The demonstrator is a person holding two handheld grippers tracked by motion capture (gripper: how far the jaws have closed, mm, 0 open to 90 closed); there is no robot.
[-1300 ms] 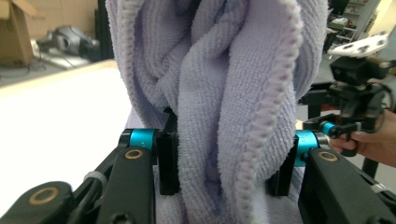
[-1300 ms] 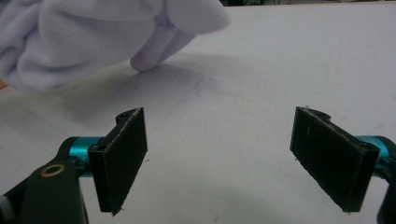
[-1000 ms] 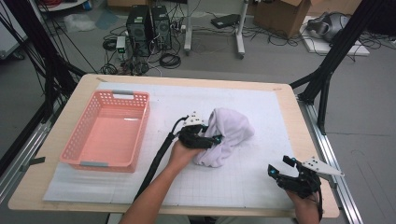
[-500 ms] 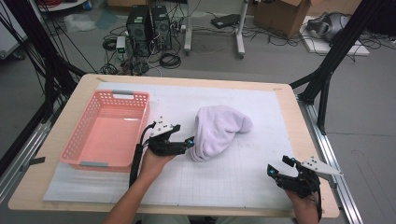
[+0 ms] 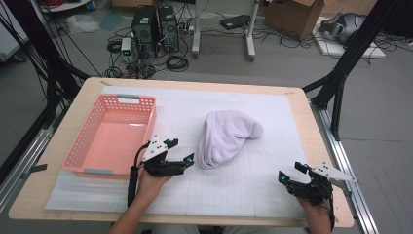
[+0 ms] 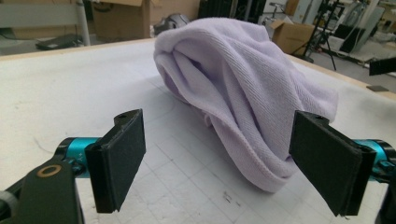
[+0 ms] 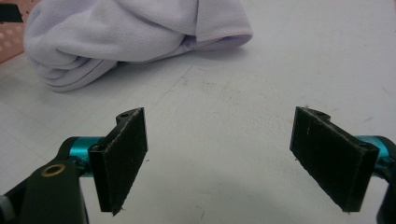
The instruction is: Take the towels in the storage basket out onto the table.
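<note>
A folded pale lilac towel (image 5: 228, 134) lies in a bundle on the white mat, near the middle of the table. My left gripper (image 5: 187, 162) sits just left of the towel's near end, apart from it. Its jaws have just been opening and stand wide with nothing between them. In the left gripper view the towel (image 6: 243, 93) lies a little ahead of the left gripper (image 6: 217, 163). My right gripper (image 5: 290, 173) rests open near the table's front right corner. In the right gripper view the towel (image 7: 116, 32) lies well beyond the right gripper (image 7: 219, 158).
A pink perforated basket (image 5: 83, 141) stands on the left of the mat, right beside my left hand, and its corner (image 7: 9, 44) shows in the right gripper view. The wooden table edge (image 5: 195, 83) frames the mat. Black stands, cables and boxes sit on the floor beyond.
My left gripper has let go of the towel and drawn back to the left, toward the basket. The towel has settled into a flatter bundle. The right gripper has stayed put.
</note>
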